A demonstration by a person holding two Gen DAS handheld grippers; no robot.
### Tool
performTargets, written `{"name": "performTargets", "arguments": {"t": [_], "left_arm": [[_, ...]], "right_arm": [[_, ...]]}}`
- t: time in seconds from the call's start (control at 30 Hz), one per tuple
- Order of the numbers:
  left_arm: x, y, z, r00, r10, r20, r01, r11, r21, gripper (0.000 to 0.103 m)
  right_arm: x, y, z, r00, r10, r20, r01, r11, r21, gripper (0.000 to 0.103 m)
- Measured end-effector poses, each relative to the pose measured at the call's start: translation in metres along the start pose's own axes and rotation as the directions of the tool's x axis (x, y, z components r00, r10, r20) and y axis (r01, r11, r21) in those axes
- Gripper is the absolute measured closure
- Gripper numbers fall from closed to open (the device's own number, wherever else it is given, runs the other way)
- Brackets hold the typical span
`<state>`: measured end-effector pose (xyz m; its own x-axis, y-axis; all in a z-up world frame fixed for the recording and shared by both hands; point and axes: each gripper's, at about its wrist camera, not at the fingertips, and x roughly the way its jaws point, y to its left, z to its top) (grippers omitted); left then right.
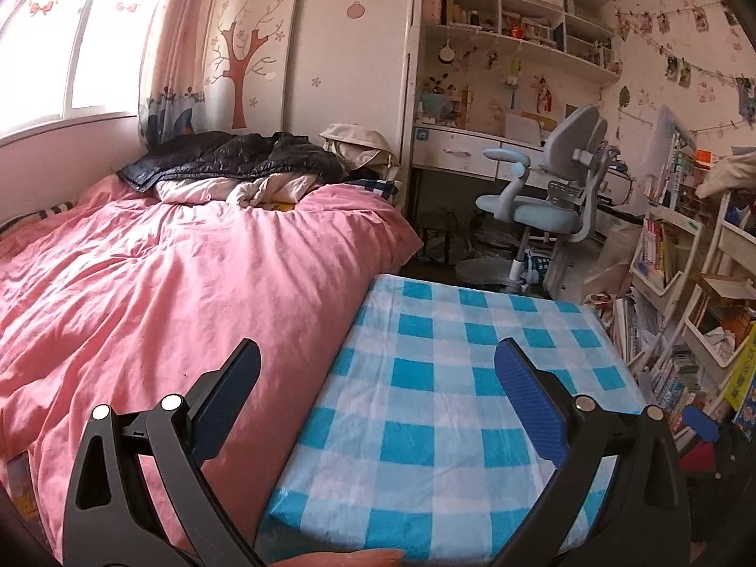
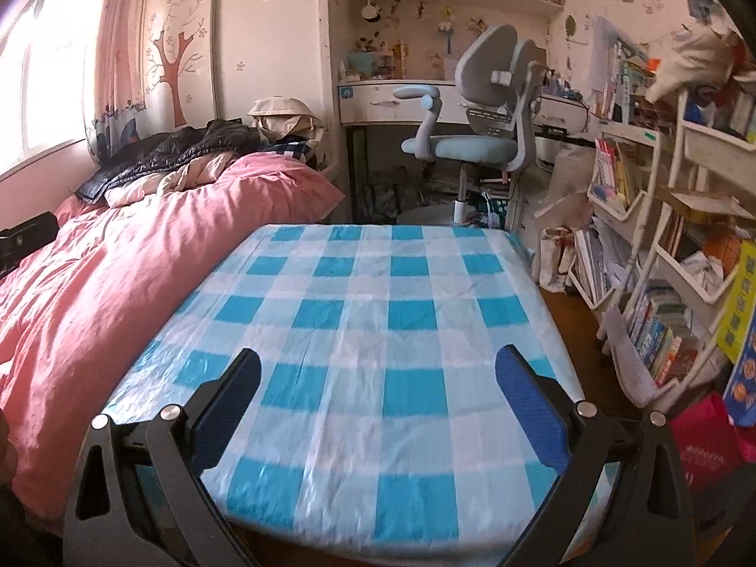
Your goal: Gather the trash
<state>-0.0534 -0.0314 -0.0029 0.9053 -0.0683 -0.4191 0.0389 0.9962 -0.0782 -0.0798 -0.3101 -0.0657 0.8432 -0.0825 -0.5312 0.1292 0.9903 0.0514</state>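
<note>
The blue-and-white checked cloth-covered tabletop (image 2: 378, 307) lies flat and lightly creased, its left edge against the pink quilted bed (image 2: 94, 283), its cloth showing from edge to edge.

Sunlit bedroom (image 1: 141, 283), cluttered shelves (image 2: 661, 245)

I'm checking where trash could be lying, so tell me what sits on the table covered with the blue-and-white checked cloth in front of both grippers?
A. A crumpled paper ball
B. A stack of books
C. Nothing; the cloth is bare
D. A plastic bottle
C: in both wrist views the blue-and-white checked cloth lies bare, with the open left gripper and open right gripper holding nothing.
</note>
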Motion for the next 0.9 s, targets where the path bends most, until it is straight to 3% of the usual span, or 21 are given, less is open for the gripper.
{"name": "performTargets", "arguments": {"t": [0.4,0.9], "left_arm": [[0.042,-0.028,0.003,0.999,0.005,-0.041,-0.003,0.999,0.043,0.007],[0.051,-0.037,-0.006,0.996,-0.006,-0.088,0.011,0.999,0.047,0.007]], "right_arm": [[0.046,-0.009,0.02,0.999,0.015,-0.036,-0.016,1.0,-0.016,0.008],[0.049,-0.009,0.028,0.999,0.032,-0.035,-0.034,0.998,-0.047,0.008]]}}
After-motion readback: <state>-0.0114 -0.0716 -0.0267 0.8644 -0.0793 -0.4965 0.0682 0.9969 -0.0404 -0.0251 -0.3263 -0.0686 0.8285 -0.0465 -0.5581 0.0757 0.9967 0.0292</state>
